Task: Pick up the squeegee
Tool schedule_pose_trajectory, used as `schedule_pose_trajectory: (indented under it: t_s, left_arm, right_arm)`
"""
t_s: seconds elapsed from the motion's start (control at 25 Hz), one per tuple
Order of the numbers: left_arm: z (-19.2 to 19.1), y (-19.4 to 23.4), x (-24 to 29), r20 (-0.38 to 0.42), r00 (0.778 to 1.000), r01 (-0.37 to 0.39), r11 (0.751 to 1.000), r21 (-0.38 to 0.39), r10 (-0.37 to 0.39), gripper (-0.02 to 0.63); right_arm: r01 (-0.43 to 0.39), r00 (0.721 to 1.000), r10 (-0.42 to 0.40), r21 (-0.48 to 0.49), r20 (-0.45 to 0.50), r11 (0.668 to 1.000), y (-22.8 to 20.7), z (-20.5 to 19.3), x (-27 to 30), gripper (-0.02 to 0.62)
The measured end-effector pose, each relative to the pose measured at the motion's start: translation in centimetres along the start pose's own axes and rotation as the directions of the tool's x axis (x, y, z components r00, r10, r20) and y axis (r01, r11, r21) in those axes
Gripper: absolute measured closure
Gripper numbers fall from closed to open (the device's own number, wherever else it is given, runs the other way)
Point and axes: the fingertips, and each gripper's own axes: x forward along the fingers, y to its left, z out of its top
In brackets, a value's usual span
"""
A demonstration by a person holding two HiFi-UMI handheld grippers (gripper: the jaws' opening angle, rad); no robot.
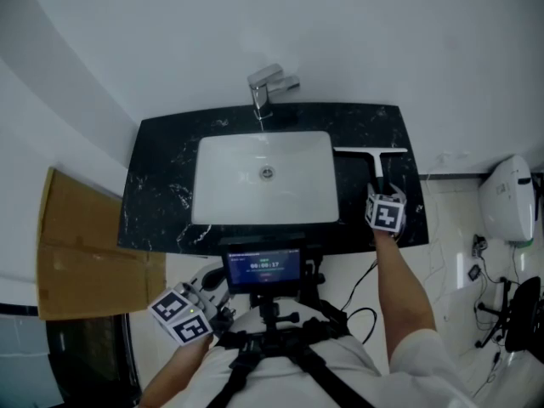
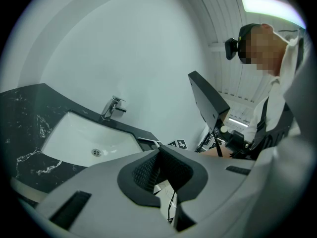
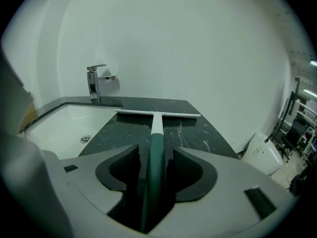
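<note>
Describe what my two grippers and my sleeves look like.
Both the left gripper and the right gripper have pale grey bodies with black, textured, wedge-shaped pads. Each carries a white cube printed with black square markers. You wear a white sleeve.

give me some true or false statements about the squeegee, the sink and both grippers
1. The squeegee lies on the counter, right of the sink. True.
2. The left gripper holds the squeegee. False: its jaws are together on nothing, away from the counter.
3. The squeegee's handle stands between the right gripper's jaws. True.
4. The faucet stands at the sink's front edge, nearest the person. False: it stands at the back, by the wall.
</note>
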Motion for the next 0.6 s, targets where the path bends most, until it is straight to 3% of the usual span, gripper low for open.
schedule_pose_trajectory:
  t_s: [0.6]
  left_arm:
    - [-0.3, -0.3, -0.3, -0.011, 1.000, 0.003, 1.000, 0.004, -0.003, 0.609]
  right_arm:
    - [-0.024, 0.998, 0.027, 0.061, -0.051, 0.998, -0.4, 0.2, 0.4, 0.371]
